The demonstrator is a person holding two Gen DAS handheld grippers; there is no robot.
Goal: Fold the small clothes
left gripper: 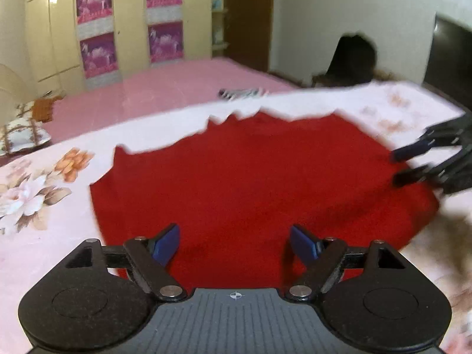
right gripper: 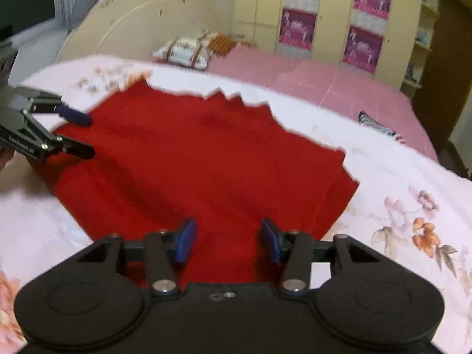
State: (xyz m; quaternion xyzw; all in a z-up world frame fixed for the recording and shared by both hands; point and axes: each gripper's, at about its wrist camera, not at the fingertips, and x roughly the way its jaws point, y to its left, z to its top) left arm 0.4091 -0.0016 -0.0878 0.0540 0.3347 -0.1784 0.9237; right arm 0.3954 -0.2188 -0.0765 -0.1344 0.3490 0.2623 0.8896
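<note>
I've got the red cloth (left gripper: 250, 183) lying flat on the floral sheet (left gripper: 44, 250) of the bed, its far edge ragged. My worry: if one claw pinches only the top layer at the near hem, the fold could drag crooked and bunch. The left claw (left gripper: 234, 244) hangs wide open over the near edge, holding nothing. The right claw (right gripper: 228, 240) is open too, a little narrower, over its own side; whether either touches the cloth I can't tell.
</note>
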